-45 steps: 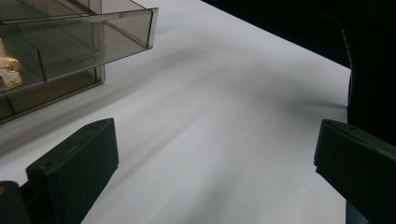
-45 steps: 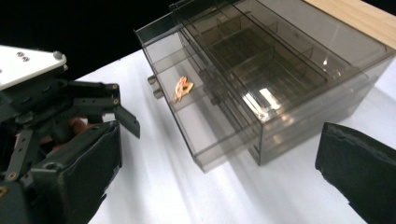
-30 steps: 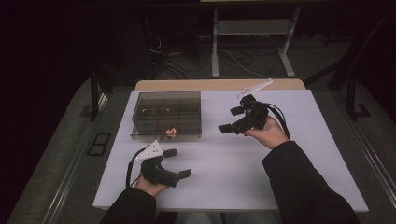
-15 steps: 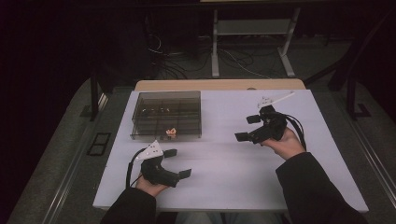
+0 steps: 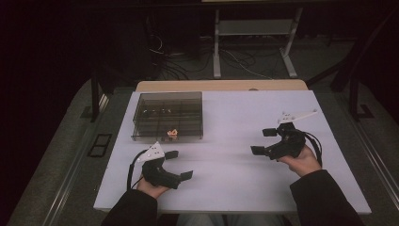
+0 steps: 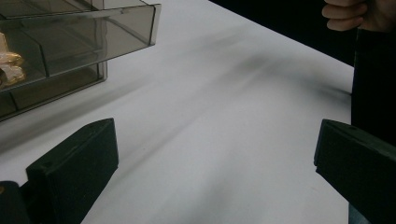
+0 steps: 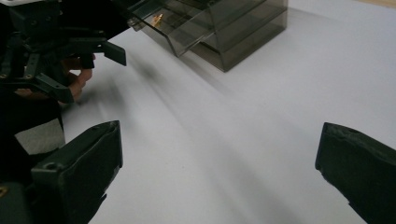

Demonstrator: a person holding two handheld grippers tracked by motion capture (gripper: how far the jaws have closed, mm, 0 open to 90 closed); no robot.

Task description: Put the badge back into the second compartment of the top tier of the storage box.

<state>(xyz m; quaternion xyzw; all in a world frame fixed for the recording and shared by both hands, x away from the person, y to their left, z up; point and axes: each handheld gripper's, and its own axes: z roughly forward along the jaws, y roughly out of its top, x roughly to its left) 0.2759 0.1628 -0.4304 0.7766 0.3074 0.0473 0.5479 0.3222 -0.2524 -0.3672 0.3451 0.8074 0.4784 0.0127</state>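
White table (image 5: 226,117); smoky box (image 5: 168,115) beside left tool (image 5: 179,164).

White-topped table (image 5: 235,188) stands on grey carpeted floor (image 5: 56,179) in a dim room; a metal stand (image 5: 254,42) and loose cables (image 5: 235,59) lie behind it.

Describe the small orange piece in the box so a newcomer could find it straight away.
On the white table, find the smoky transparent compartment box at the far left. The small orange-gold piece sits in a compartment along the box's near edge, just beyond the left gripper. It is the one bright, warm-coloured item; the box's other contents look dim.
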